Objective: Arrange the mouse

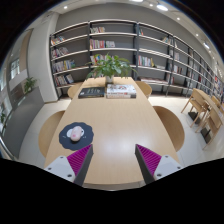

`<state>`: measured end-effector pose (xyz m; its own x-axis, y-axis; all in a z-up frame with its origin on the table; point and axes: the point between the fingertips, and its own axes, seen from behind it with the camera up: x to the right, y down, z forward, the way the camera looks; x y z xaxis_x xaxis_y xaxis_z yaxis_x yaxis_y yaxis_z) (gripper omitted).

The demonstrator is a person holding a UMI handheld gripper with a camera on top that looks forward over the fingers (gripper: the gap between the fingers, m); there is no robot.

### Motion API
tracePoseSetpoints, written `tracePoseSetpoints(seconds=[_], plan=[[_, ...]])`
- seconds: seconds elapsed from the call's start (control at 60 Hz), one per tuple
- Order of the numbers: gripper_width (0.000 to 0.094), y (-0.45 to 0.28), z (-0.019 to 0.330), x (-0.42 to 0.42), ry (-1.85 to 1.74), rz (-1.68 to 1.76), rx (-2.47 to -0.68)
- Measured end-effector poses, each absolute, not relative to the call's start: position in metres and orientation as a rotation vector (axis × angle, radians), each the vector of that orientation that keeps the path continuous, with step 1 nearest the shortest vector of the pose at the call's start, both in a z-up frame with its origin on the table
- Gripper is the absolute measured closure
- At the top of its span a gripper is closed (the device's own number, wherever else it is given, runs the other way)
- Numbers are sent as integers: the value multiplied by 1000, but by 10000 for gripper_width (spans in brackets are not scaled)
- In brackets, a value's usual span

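We hold the gripper [113, 160] above the near edge of a long, pale wooden table [120, 120], looking down its length. Its two fingers stand well apart, with their magenta pads [80, 158] facing inward, and nothing is between them but bare tabletop.

The mouse [75, 132] is a small pinkish-white one. It sits on a round dark mouse mat [76, 135] near the table's left edge, toward the near end, just ahead of the left finger and a little outside it. The mouse rests roughly in the middle of the mat, and the fingers touch neither of them.

At the far end of the tabletop we see a dark flat item [92, 92] on the left and a stack of books [121, 90] beside it on the right; we cannot tell what the dark item is. A potted green plant [110, 66] stands just behind them at the far edge.

Wooden chairs with rounded backs are drawn up along both long sides of the table; one [171, 127] is at the right side. Beyond the table, tall bookshelves [120, 45] filled with books line the back wall. Another wooden table with chairs [203, 105] stands off to the right, well apart from ours.
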<state>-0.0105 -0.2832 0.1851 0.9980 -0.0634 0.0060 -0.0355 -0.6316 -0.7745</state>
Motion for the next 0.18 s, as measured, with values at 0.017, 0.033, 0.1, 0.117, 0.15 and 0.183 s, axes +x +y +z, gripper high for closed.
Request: tracePoseSetpoints(seconds=[0.017,0.033,0.1,0.117,0.15,0.183], plan=[[85,-283,185,-10,68,-40,-2254],[82,-283,186,-10,67,-39,-2253],[81,-282,186,-8,68,-42,-2245],[81,-282,187,-8,68,-44,-2244],[80,-281,189,-7,70,-43,-2241],[80,-281,191,-7,71,-38,-2237]])
